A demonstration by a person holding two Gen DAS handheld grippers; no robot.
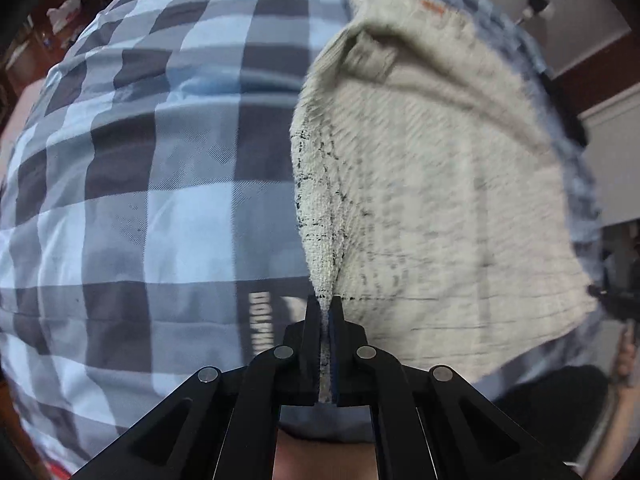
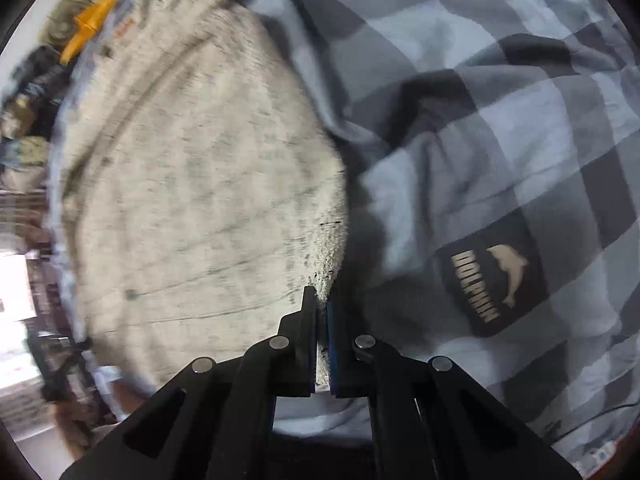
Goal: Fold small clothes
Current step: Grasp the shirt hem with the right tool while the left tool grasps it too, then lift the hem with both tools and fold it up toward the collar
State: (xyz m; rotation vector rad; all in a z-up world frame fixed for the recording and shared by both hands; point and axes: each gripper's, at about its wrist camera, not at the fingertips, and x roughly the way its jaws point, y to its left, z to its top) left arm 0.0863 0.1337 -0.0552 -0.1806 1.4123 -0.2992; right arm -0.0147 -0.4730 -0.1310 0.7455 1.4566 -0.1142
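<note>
Jaws of the left gripper (image 1: 325, 304) and right gripper (image 2: 322, 296) each pinched an edge of the cream knitted garment (image 1: 420, 200) above the checked bedcover (image 1: 140, 160).

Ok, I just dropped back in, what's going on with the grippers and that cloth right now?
Both handheld grippers are shut on the same cream knitted cloth, each pinching an edge of it. The left gripper has a fold of the edge standing up between its fingers; the right gripper clamps the opposite edge. The cloth lies spread over a blue-and-grey checked bed cover, its near edge pulled up at the left gripper. The fold is not yet made.
</note>
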